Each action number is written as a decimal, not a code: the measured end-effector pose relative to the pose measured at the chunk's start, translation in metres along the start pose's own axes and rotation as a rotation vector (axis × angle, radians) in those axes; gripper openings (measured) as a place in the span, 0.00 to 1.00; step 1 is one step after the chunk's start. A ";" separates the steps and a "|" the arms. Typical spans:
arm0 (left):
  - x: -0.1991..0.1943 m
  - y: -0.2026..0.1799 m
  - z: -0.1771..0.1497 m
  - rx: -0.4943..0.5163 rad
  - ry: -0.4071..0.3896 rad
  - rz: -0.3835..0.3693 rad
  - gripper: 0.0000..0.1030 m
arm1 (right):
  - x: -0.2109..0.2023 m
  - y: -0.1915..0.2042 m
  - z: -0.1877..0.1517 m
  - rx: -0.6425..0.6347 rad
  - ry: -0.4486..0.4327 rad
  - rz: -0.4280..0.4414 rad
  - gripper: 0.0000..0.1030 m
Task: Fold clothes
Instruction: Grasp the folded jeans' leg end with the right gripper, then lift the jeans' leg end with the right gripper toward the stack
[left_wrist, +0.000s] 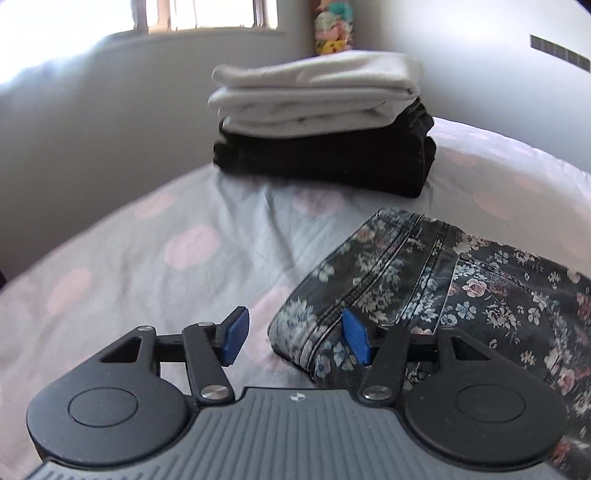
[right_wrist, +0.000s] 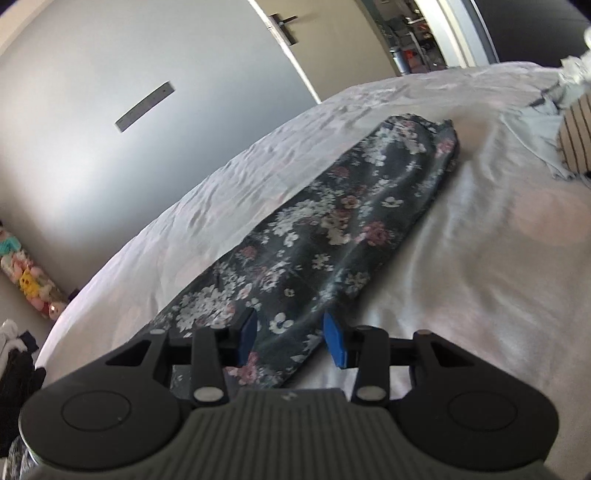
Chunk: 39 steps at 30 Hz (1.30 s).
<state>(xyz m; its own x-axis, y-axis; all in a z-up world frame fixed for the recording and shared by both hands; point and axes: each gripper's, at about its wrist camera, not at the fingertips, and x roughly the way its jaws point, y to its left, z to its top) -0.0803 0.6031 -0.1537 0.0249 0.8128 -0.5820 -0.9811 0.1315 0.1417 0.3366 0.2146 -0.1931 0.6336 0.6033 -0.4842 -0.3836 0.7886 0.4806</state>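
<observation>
The left gripper (left_wrist: 293, 338) hovers with fingers spread wide at the waistband end of the floral trousers (left_wrist: 436, 291), which lie lengthwise along the bed (left_wrist: 147, 258), beyond them a folded stack (left_wrist: 321, 125). The right gripper (right_wrist: 290, 341), fingers also wide, straddles the trouser leg.

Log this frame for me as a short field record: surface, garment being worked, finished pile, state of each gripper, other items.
surface: bed sheet, pale with pink dots
garment in work: floral trousers, laid out long and narrow on the bed
finished pile: folded stack, white items on top of black ones, beyond the trousers
left gripper: jaws open, at the trousers' waist end
right gripper: jaws open, over the trousers
other: striped fabric at the bed's far right
</observation>
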 end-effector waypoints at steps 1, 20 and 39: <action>-0.003 -0.002 0.002 0.023 -0.036 0.039 0.65 | -0.001 0.009 -0.002 -0.037 0.011 0.022 0.43; -0.003 -0.011 0.003 0.069 -0.055 -0.048 0.65 | 0.037 -0.144 0.089 0.249 -0.001 -0.120 0.41; 0.008 -0.030 -0.004 0.153 -0.031 -0.029 0.65 | 0.091 -0.191 0.161 0.264 -0.018 -0.103 0.11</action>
<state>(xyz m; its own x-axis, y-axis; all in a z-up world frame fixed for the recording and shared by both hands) -0.0518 0.6032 -0.1656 0.0610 0.8244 -0.5627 -0.9394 0.2379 0.2468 0.5755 0.0996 -0.2111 0.6731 0.5175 -0.5284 -0.1295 0.7859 0.6047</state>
